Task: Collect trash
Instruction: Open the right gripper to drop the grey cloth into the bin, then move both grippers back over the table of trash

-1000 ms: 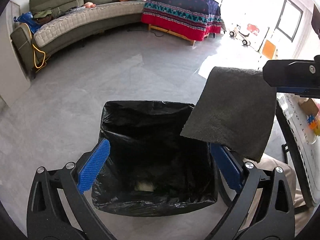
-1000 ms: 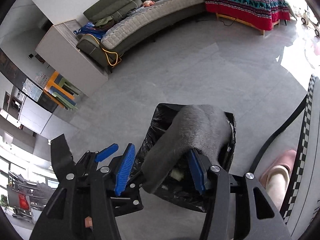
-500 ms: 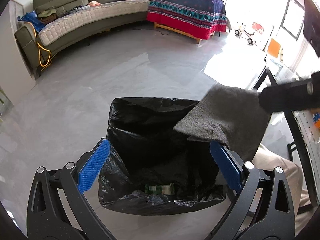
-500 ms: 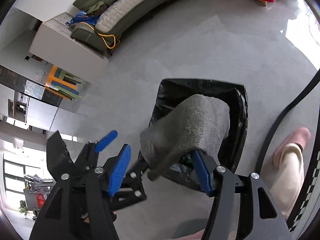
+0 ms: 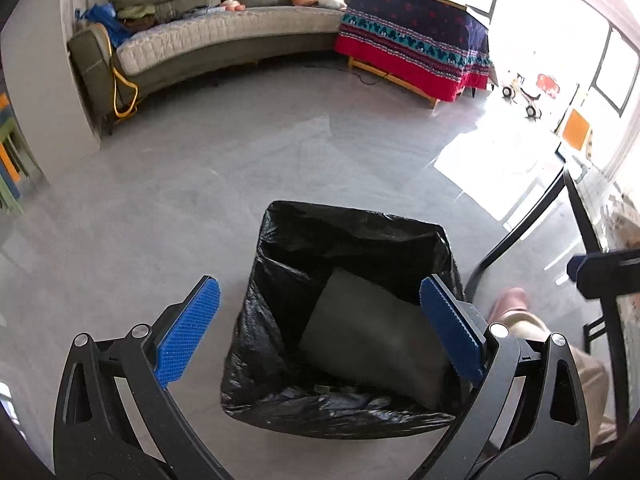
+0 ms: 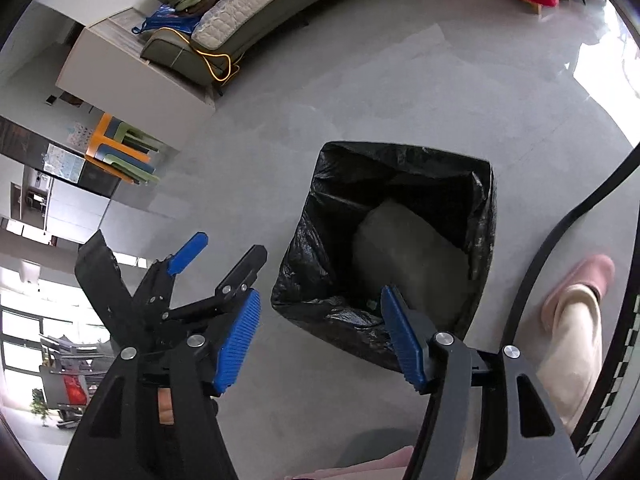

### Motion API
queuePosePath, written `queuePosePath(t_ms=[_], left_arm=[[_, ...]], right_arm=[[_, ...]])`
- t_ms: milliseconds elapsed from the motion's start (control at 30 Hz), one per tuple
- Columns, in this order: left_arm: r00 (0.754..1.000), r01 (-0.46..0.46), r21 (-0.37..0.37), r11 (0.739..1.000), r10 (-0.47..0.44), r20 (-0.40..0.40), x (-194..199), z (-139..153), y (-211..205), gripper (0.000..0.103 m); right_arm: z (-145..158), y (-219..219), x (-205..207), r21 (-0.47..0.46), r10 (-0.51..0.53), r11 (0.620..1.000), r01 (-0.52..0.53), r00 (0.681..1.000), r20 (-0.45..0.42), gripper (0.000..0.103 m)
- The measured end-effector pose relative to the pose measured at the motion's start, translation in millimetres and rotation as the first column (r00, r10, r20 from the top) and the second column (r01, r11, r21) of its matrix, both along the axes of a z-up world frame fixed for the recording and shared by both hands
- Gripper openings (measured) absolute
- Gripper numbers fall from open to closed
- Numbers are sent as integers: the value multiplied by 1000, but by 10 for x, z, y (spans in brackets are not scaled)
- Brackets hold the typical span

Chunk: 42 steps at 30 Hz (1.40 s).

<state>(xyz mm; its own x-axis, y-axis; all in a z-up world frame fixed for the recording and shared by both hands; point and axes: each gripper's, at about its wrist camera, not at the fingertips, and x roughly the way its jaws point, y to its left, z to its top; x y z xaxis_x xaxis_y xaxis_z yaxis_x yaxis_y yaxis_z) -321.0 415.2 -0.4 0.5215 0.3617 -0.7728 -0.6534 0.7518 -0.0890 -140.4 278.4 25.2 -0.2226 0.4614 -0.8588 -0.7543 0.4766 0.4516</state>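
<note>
right tool spread, empty | cloth in bin ahead | risk: descending tool snags liner

A green sofa curves beside a red-draped table.

Left gripper hangs with its blue pads spread wide, nothing between them. Right gripper is spread wide too, pads bare, tilted downward. In the right wrist view the left gripper's black frame shows beside it at lower left, close by.
</note>
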Motion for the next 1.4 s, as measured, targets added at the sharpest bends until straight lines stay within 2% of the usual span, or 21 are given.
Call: queuePosePath(t_ms=[400,800,933,1100,1400], left_arm=[[992,125,42,991,-125,12,269,223,-339,97],[969,234,62,970,-237,61,664,564,-850,97],[952,296,67,953,-300,61,930,646,-1159,97],[913,395,67,916,-399,77,1340,754,-1575,97],[835,545,16,839,-544,89,2009,719,-2292,97]], right_arm=[[249,-247,77,65,-42,997,39,999,34,64],[680,-1013,351,195,-146,972,127,986,86,64],[808,-1424,515,235,-213,955,182,971,112,64],[903,-1965,777,265,-319,924,274,937,141,64],[859,-3031,1342,249,-518,844,475,842,151,64]])
